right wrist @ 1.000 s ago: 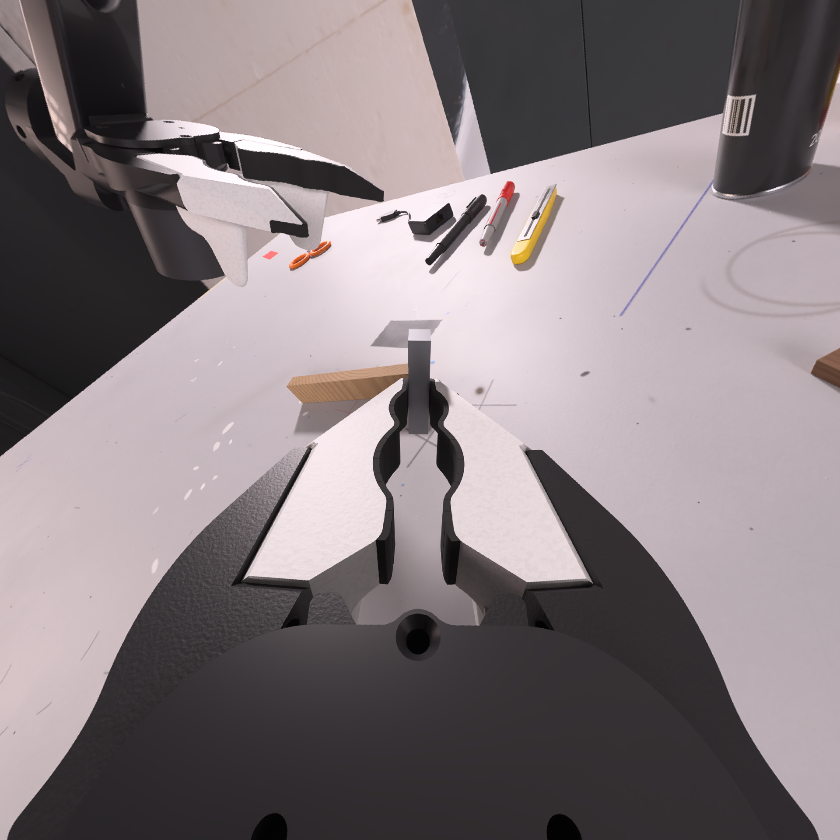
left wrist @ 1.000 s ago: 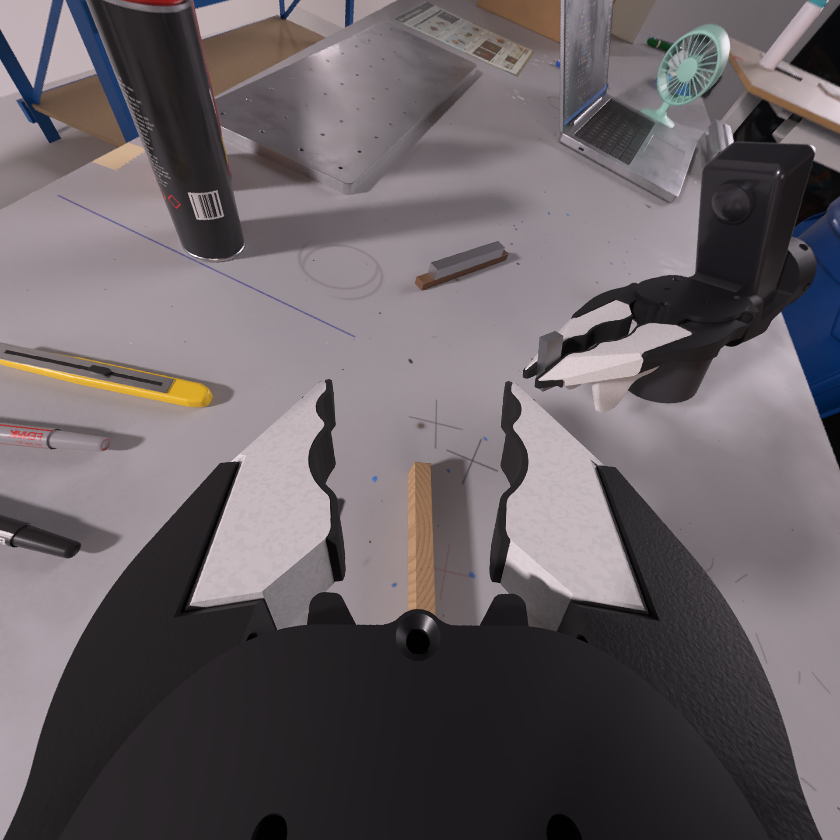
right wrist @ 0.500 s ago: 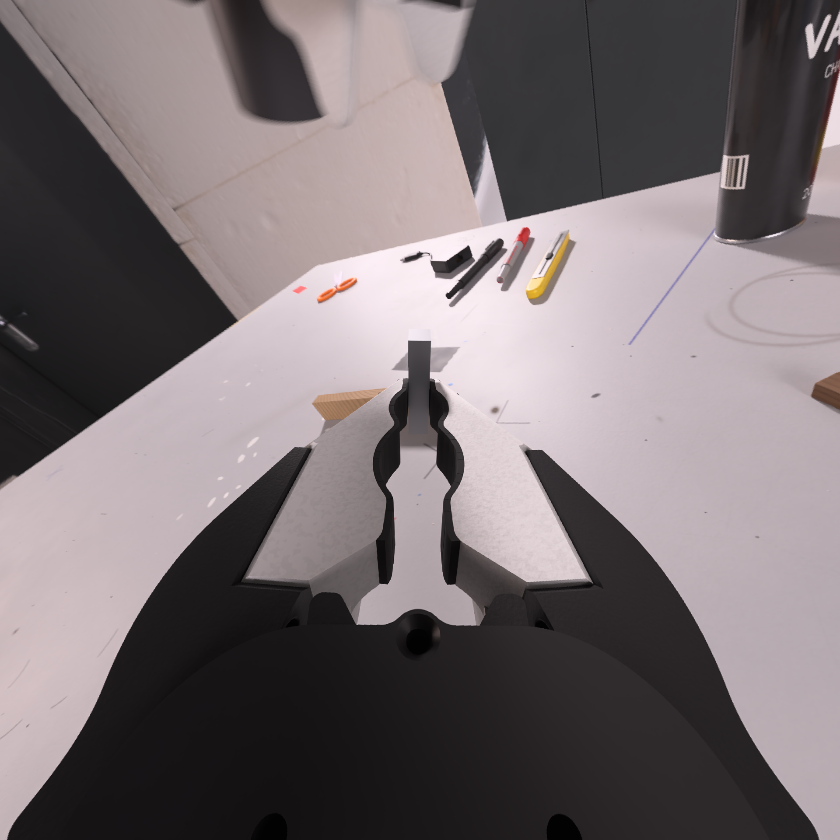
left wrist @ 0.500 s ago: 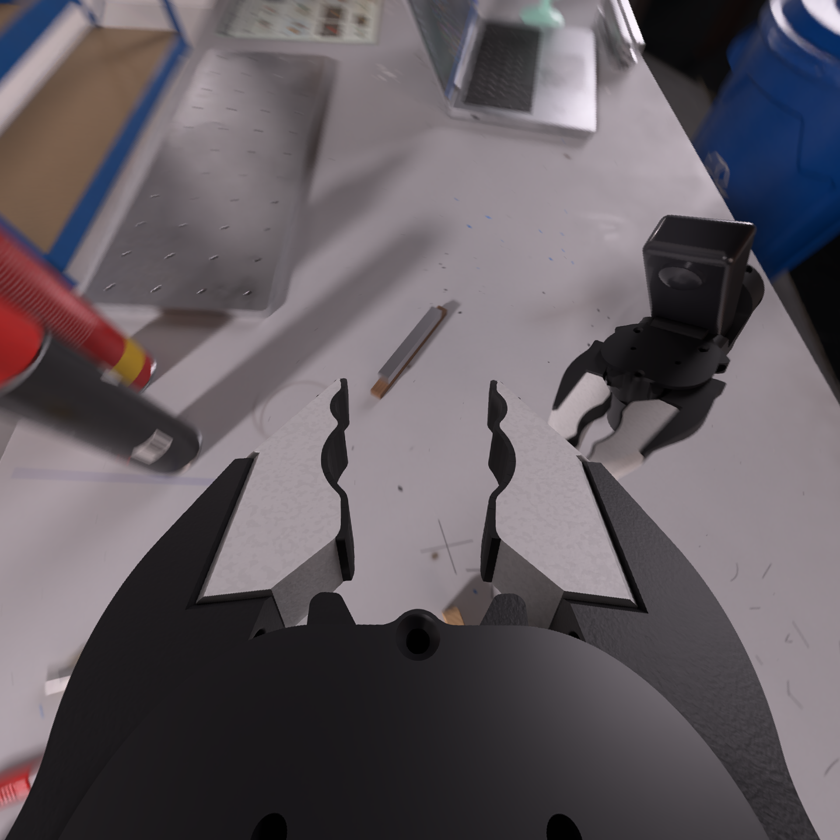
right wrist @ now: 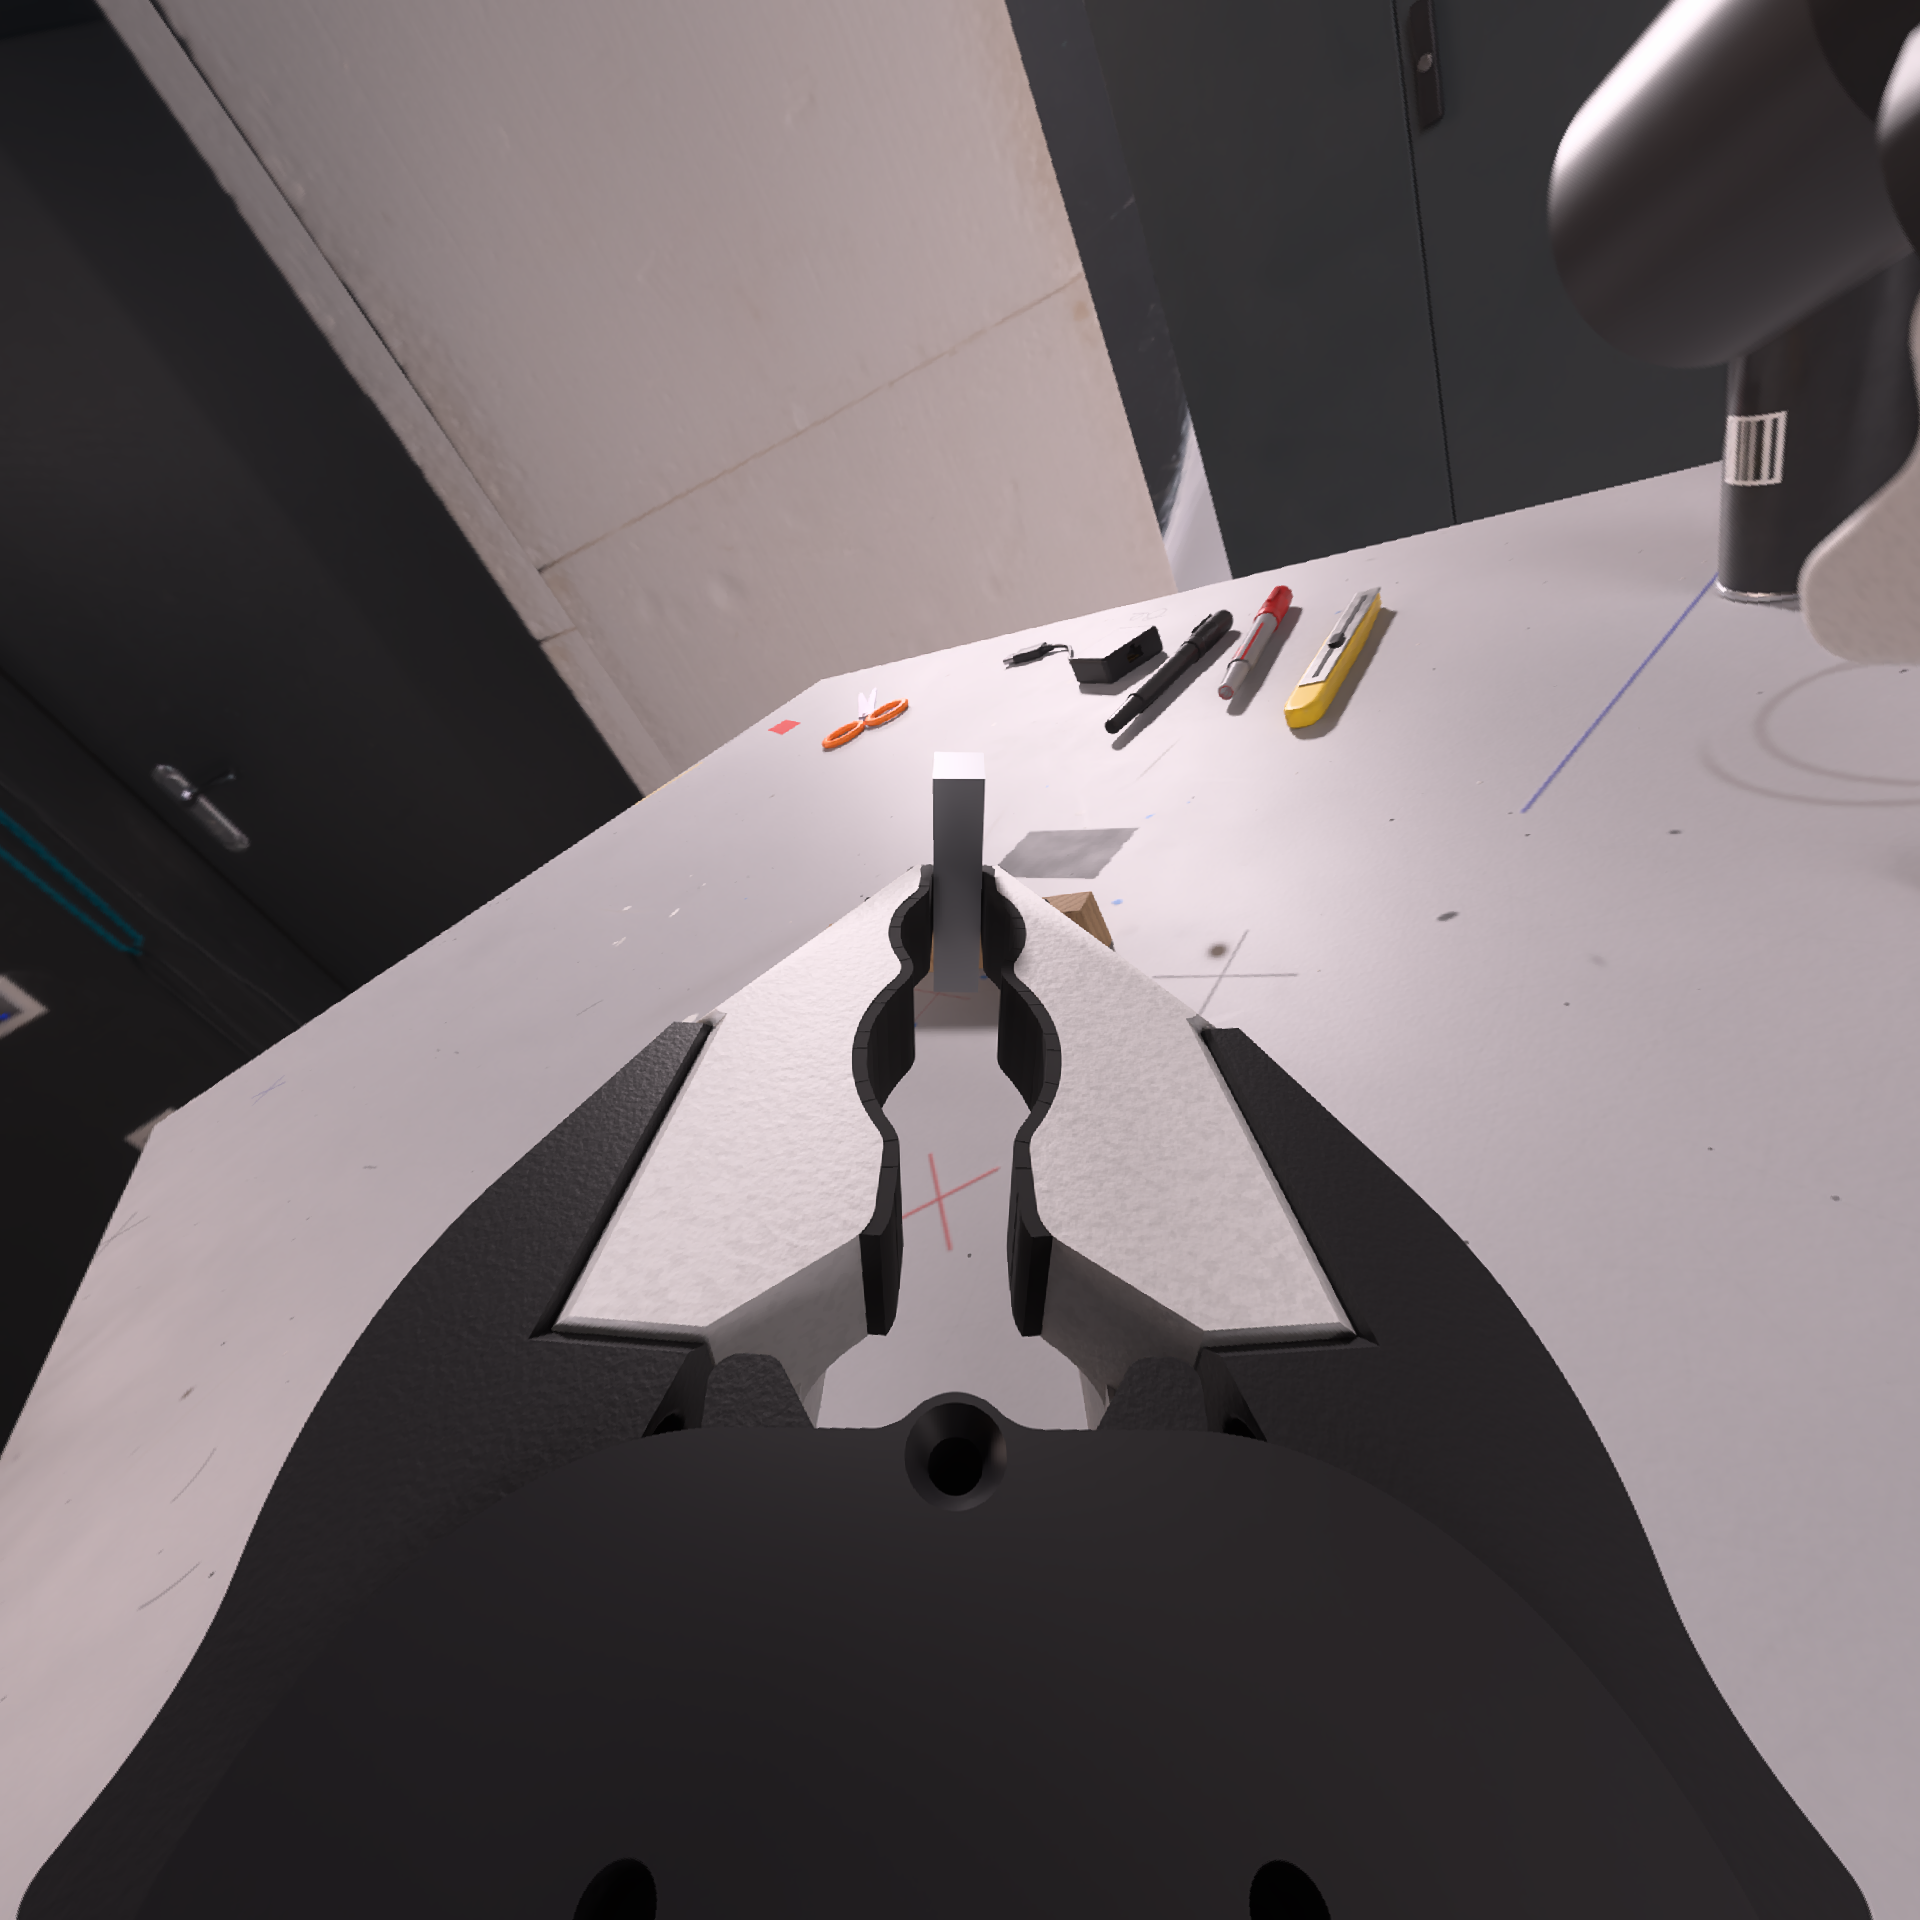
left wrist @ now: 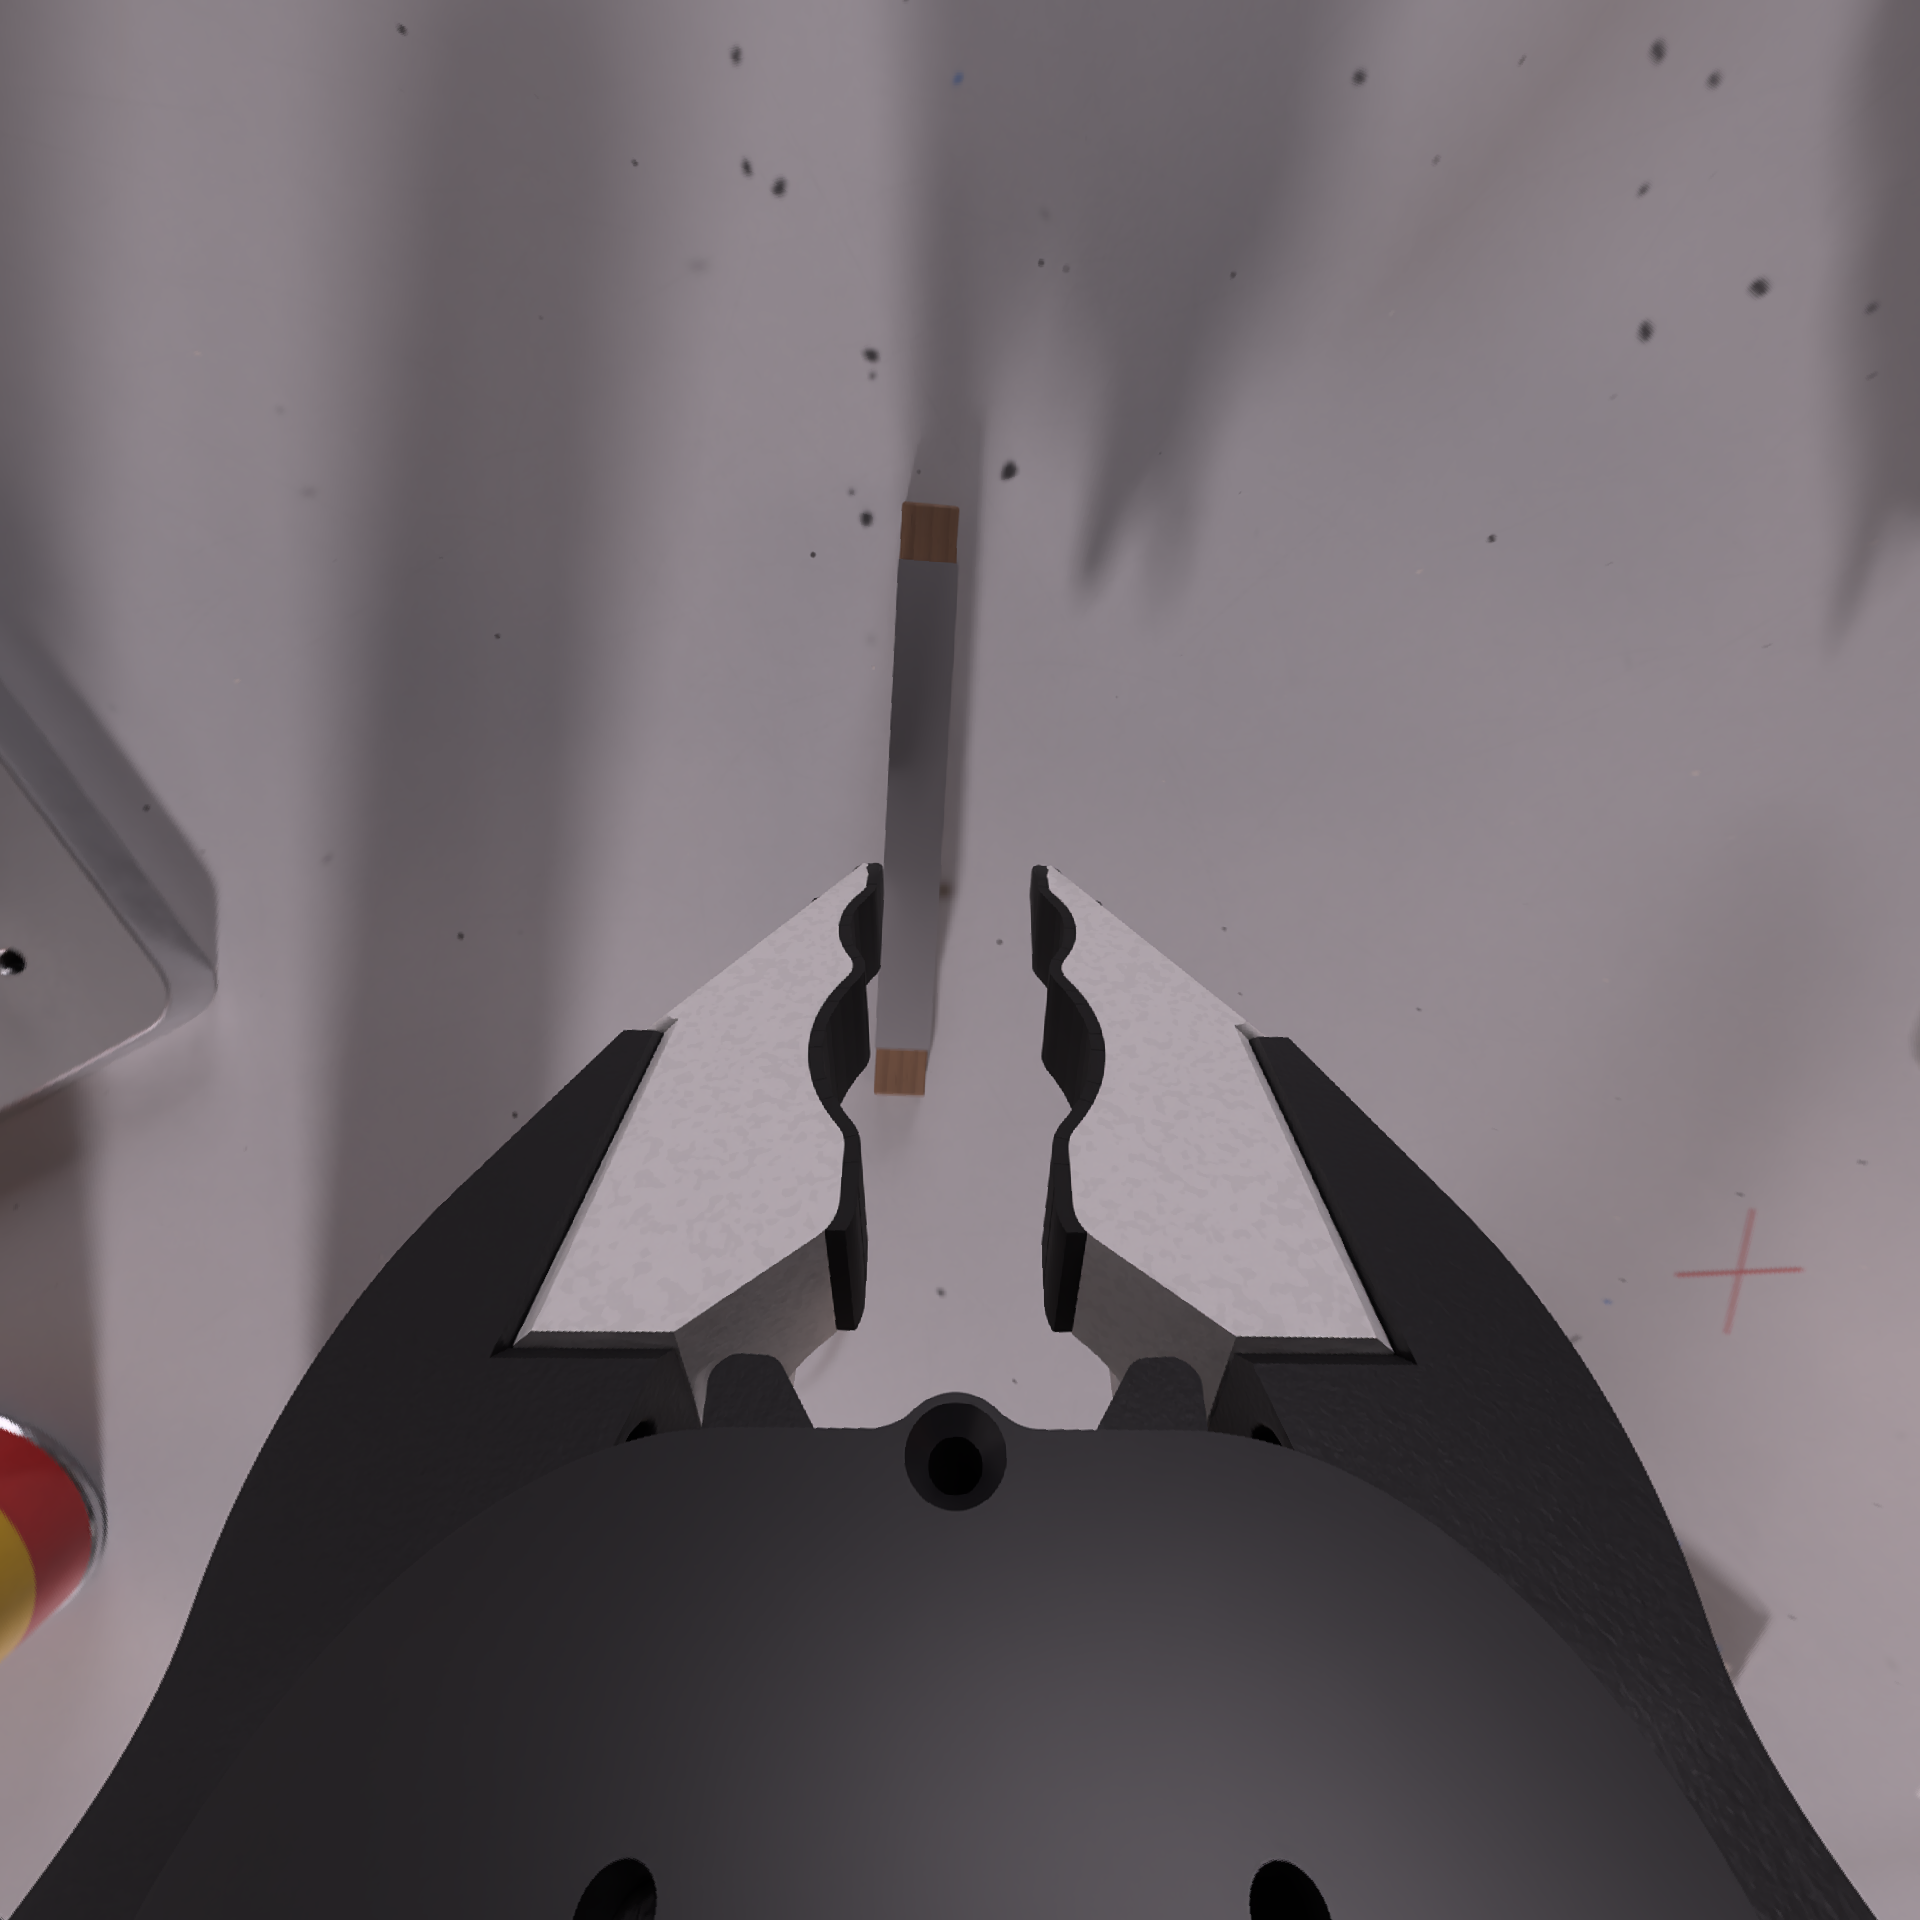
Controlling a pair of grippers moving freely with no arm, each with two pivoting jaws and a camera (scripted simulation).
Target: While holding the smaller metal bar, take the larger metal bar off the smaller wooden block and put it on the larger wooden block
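In the left wrist view my left gripper (left wrist: 956, 878) is open and looks straight down. The larger grey metal bar (left wrist: 920, 769) lies along the smaller wooden block (left wrist: 899, 1071), whose brown ends show at both tips of the bar. The bar's near end sits between my fingers, close to the left one. In the right wrist view my right gripper (right wrist: 958, 883) is shut on the smaller metal bar (right wrist: 957, 831), which stands upright out of the fingertips. The larger wooden block (right wrist: 1081, 914) lies on the table just behind the right finger, mostly hidden.
A metal plate corner (left wrist: 83, 966) and a red and yellow can top (left wrist: 31, 1538) sit at the left of the left wrist view. Scissors (right wrist: 864, 719), markers (right wrist: 1169, 670), a yellow knife (right wrist: 1335, 670) and a black can (right wrist: 1756, 499) stand at the table's far side. The left gripper's body (right wrist: 1745, 187) hangs at upper right.
My left gripper has moved forward over the bar on the smaller block and tipped to look straight down. My right gripper has risen a little, still holding the small bar.
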